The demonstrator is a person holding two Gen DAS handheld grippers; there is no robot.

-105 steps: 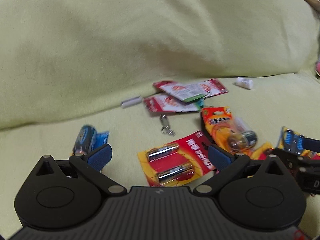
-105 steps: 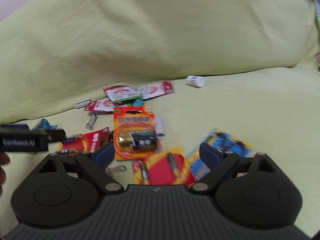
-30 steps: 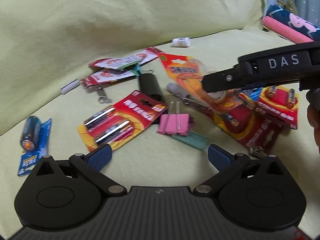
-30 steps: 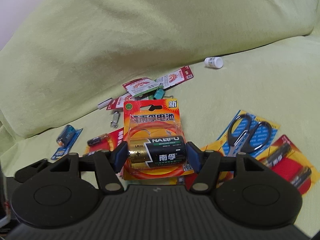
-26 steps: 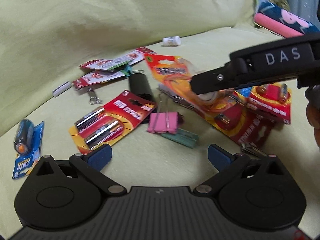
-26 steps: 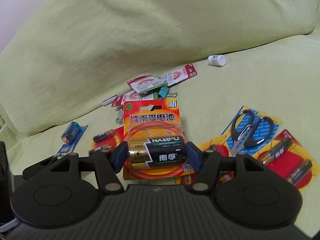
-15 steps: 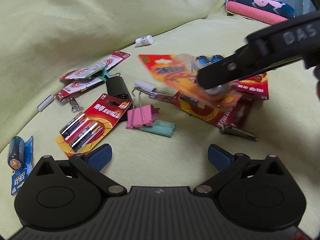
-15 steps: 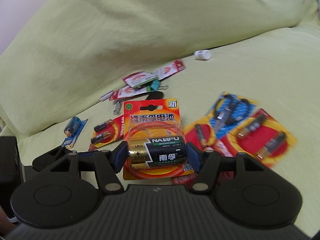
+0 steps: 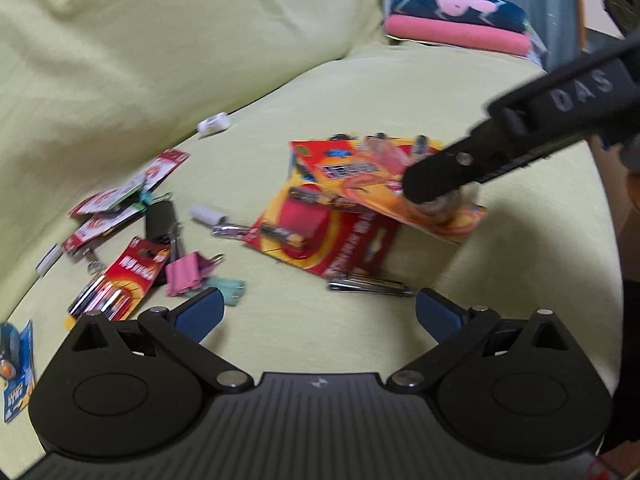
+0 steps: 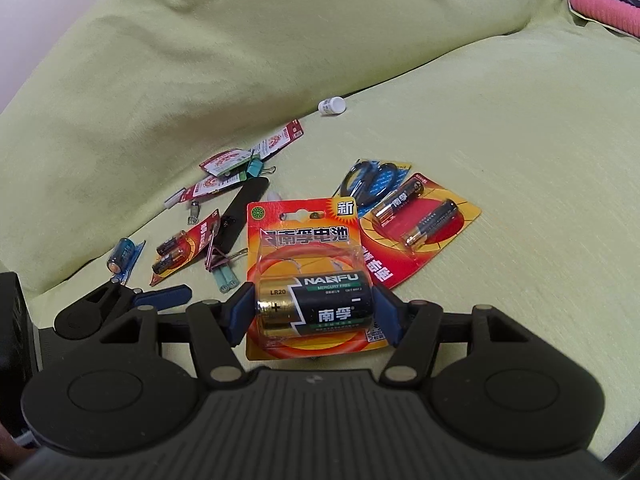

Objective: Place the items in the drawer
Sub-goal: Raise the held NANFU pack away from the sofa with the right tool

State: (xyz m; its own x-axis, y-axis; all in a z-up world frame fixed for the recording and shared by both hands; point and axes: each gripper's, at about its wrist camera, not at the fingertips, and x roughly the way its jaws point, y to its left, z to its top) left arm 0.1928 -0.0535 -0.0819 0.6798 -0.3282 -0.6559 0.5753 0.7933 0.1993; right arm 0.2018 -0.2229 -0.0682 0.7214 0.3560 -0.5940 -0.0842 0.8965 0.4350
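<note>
- two blue pads of the right gripper (image 10: 314,312) press on the ends of the d-cell battery in the orange blister pack (image 10: 306,248), one pad on the gold plus end, the other on the black minus end; the jaws are closed on it.
- the pack stands upright between the jaws, its card rising past the fingertips, lifted off the yellow-green sofa cover (image 10: 500,120).
- seen from the left wrist, the same pack (image 9: 360,184) hangs tilted under the right gripper's black finger (image 9: 500,152), above the other packs.
- the left gripper (image 9: 320,314) has its jaws spread wide with nothing between them, hovering over bare cover.
- just ahead of its right pad lies a metal nail clipper (image 9: 370,286); near its left pad lie teal tubes (image 9: 232,290) and a pink binder clip (image 9: 188,274).
- a red two-battery card (image 10: 420,220) and blue-carded scissors (image 10: 372,180) lie beyond the held pack; a small white bottle (image 10: 332,106) rests near the backrest.
- no drawer shows in either view.
</note>
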